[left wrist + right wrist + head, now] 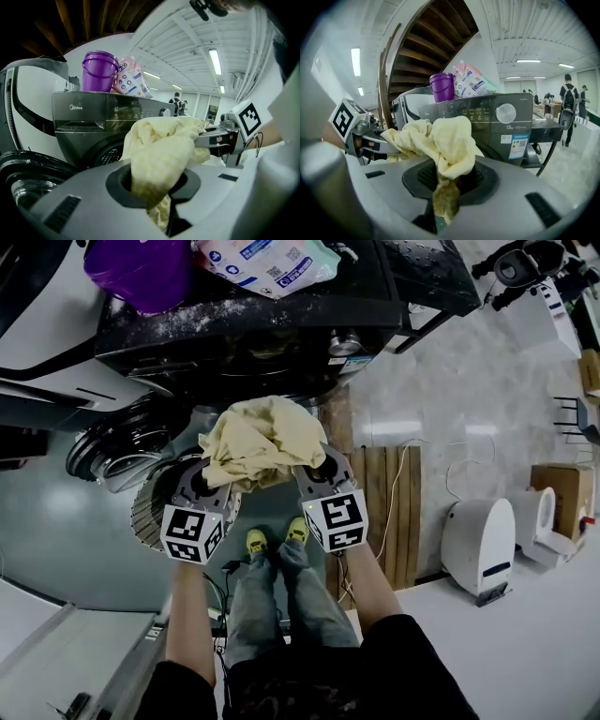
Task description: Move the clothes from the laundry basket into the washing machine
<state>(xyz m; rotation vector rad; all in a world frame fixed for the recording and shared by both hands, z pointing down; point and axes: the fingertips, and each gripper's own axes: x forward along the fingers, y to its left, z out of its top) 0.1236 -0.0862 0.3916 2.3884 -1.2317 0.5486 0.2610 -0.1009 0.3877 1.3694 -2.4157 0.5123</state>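
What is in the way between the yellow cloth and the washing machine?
Nothing visible. The yellow cloth, held by the left gripper and right gripper, faces the washing machine, whose door hangs open to the side.

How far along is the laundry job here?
Done: the washer's door stands open, and a yellow cloth is out of the basket. In hand: the left gripper and right gripper are both shut on that cloth in front of the washer. Left: putting it inside; what remains in the basket is hidden.
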